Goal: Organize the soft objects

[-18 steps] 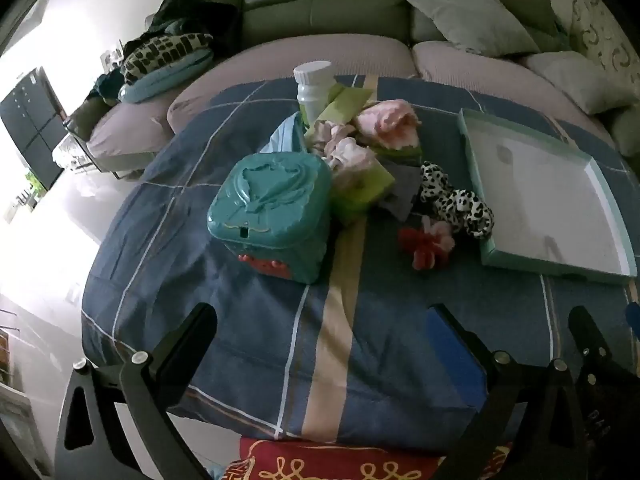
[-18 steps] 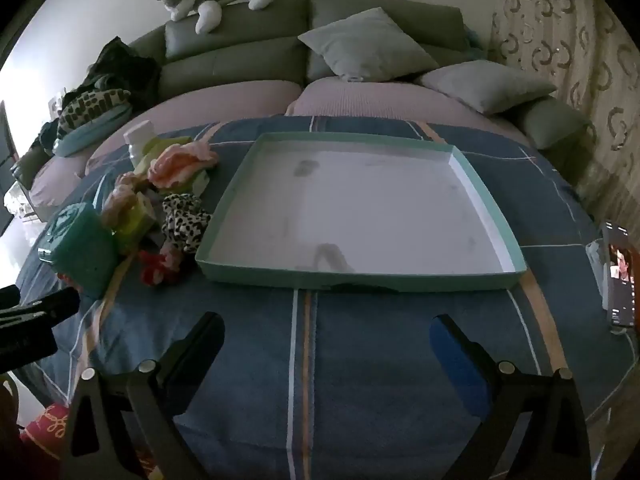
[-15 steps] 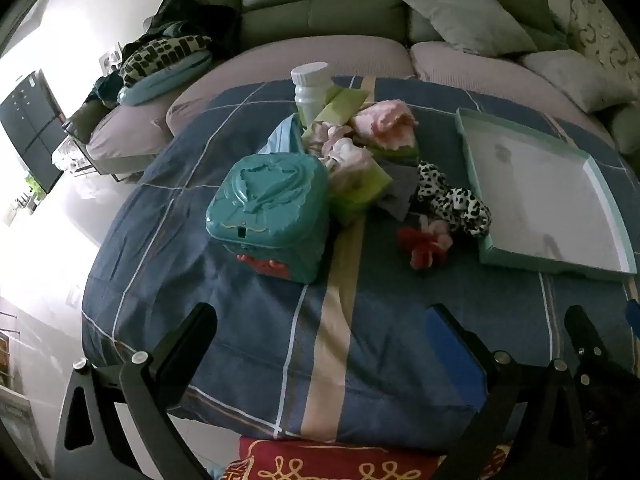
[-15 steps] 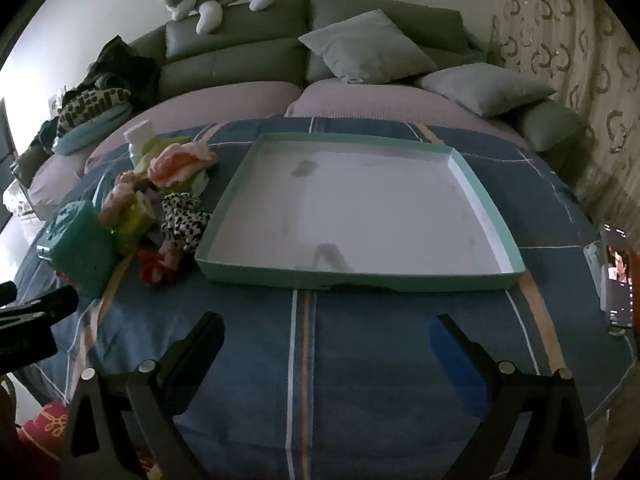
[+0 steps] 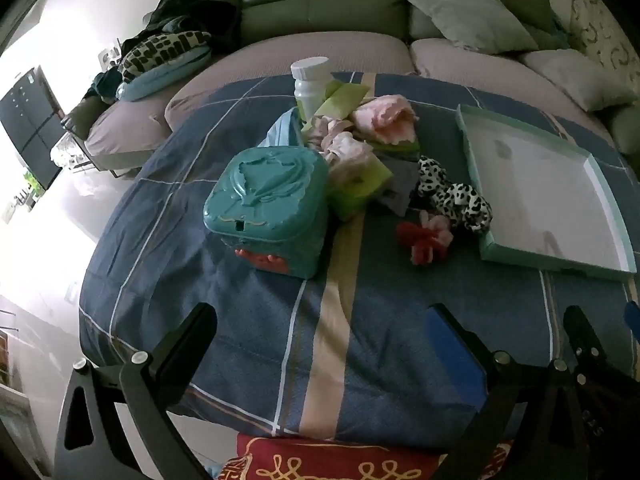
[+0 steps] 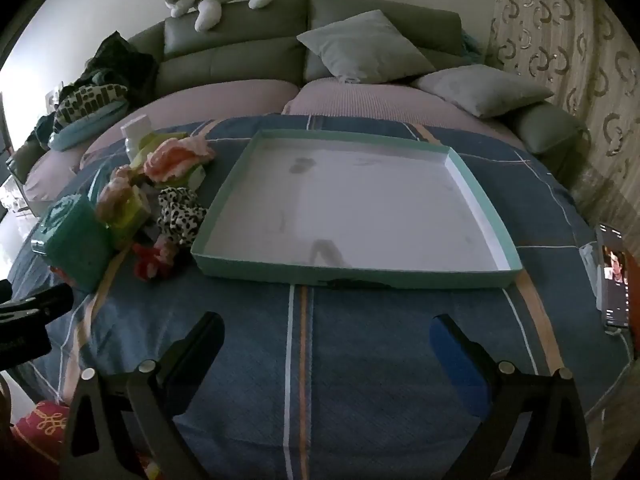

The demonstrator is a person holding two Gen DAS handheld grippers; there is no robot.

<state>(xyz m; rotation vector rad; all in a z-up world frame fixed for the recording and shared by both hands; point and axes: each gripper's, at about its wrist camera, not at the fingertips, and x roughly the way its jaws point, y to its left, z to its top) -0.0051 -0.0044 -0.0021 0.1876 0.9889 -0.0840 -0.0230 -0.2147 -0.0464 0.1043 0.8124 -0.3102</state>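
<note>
A pile of soft items lies on the blue plaid cloth: a black-and-white spotted scrunchie (image 5: 454, 196) (image 6: 178, 214), a red and pink scrunchie (image 5: 426, 238) (image 6: 154, 258), a pink fabric flower (image 5: 386, 118) (image 6: 176, 156) and pale pink cloth on a green pack (image 5: 354, 176). A shallow teal-rimmed tray (image 5: 470, 148) (image 6: 352, 274) with a white bottom lies to their right. My left gripper (image 5: 320, 344) is open and empty, well short of the pile. My right gripper (image 6: 326, 354) is open and empty, in front of the tray.
A teal box (image 5: 268, 204) (image 6: 74, 238) and a white bottle (image 5: 310, 86) stand by the pile. A phone (image 6: 616, 276) lies at the table's right edge. A grey sofa with cushions (image 6: 368, 50) runs behind the table.
Both grippers stay open and almost still. The left view has drifted slightly, so the pile and tray sit a touch more to the left.
</note>
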